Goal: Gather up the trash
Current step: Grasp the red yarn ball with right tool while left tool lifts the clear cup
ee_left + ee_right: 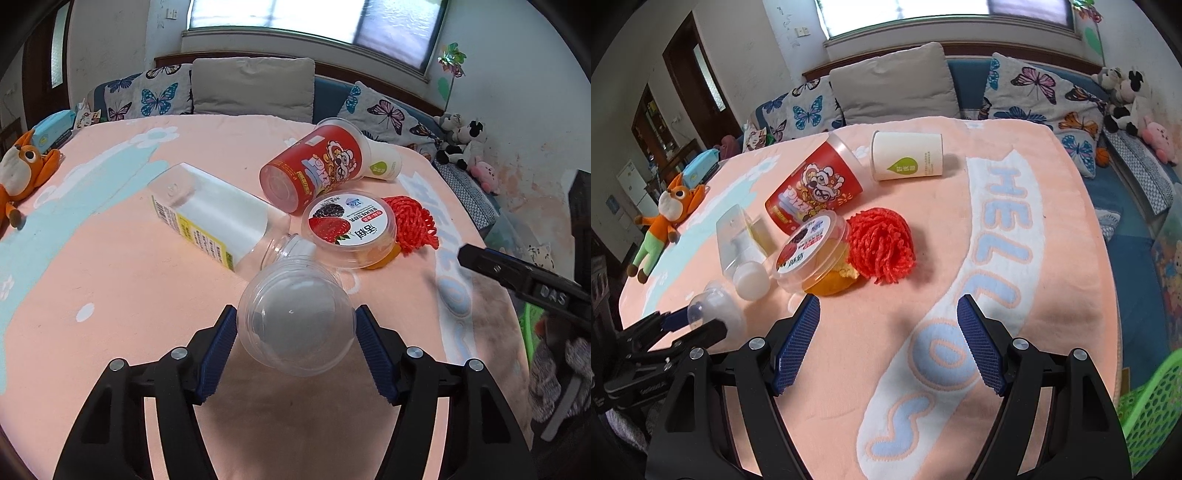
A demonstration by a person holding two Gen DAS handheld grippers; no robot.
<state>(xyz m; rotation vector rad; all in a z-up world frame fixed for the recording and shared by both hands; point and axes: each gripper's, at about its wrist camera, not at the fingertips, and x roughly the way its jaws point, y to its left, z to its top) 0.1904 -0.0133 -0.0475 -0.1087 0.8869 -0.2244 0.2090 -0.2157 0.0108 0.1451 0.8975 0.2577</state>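
My left gripper point(296, 316) is shut on a clear plastic dome cup point(291, 336), its blue pads pressed against both sides; the same grip shows at the left of the right wrist view point(714, 308). Beyond it on the pink blanket point(110, 295) lie a clear square bottle point(221, 218), a red printed cup point(314, 166), a white paper cup point(384, 162), a lidded fruit tub point(347, 229) over an orange peel point(382, 260), and a red mesh net point(410, 221). My right gripper point(888, 306) hangs open over bare blanket, just short of the tub point(812, 251) and net point(882, 243).
A green perforated basket point(1152, 398) stands off the blanket's right edge. An orange fox plush point(672, 214) lies at the left edge. Butterfly pillows point(1034, 88) and a grey cushion point(894, 81) line the back, with plush toys point(1126, 96) at the far right.
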